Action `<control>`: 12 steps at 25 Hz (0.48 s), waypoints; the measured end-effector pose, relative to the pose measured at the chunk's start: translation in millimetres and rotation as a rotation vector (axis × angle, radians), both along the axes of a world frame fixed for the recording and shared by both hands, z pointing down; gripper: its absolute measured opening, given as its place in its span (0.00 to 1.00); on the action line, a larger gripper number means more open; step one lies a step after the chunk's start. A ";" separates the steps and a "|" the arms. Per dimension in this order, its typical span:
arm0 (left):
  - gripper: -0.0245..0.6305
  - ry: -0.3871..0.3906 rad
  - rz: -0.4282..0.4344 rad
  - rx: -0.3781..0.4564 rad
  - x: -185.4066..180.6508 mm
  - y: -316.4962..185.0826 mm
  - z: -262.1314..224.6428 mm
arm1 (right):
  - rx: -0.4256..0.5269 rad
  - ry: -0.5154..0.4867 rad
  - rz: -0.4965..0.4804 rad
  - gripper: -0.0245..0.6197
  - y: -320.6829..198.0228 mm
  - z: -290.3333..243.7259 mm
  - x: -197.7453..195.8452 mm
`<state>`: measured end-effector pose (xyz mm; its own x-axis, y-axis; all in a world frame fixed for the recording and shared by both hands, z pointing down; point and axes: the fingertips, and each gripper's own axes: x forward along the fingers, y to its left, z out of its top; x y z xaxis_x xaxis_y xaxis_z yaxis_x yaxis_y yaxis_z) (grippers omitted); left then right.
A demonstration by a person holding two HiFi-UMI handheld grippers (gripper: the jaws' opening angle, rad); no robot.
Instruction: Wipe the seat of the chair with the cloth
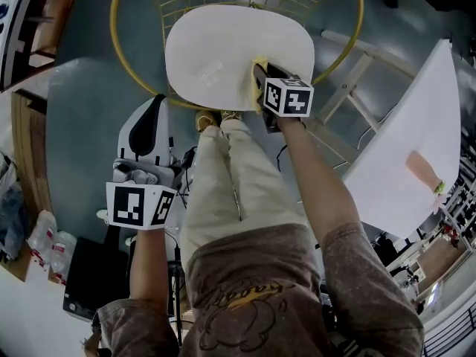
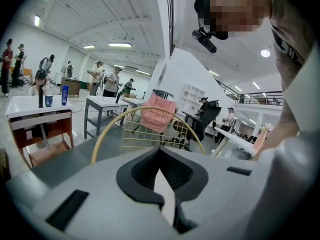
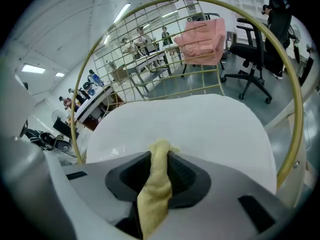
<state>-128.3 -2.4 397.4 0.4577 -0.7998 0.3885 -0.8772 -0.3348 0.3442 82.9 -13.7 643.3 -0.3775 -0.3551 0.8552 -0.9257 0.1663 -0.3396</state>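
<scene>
On the chair seat (image 1: pixel 216 50), right claw (image 3: pixel 160 160) clamped on yellow cloth (image 3: pixel 154 196), left claw (image 2: pixel 162 181) closed, held aside

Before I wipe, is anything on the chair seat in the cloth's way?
Nothing visible. The right gripper is shut on the yellow cloth at the near edge of the white seat, whose surface ahead is bare.

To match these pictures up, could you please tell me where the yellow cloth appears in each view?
Head view: cloth on the seat's right edge.
Left gripper view: not in it.
Right gripper view: bottom centre, between the jaws.
Shared landmark: the gold hoop.
</scene>
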 end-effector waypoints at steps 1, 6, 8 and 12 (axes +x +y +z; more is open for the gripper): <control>0.04 0.000 -0.001 -0.002 -0.5 0.7 0.6 | 0.003 -0.005 -0.012 0.21 -0.3 0.9 -7.9; 0.04 -0.001 -0.014 -0.007 -7.2 2.5 1.7 | 0.009 -0.031 -0.041 0.21 -3.8 1.9 -41.6; 0.04 0.000 -0.021 -0.008 -10.6 2.9 2.6 | 0.009 -0.026 -0.033 0.21 -4.1 2.4 -46.6; 0.04 0.000 -0.032 -0.010 -15.7 3.5 3.9 | 0.019 -0.055 -0.049 0.21 -3.1 -1.4 -57.9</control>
<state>-144.0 1.1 401.3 0.4322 -0.8099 0.3966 -0.8873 -0.3033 0.3475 25.0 -16.8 641.9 -0.4407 -0.3507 0.8263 -0.8965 0.2175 -0.3859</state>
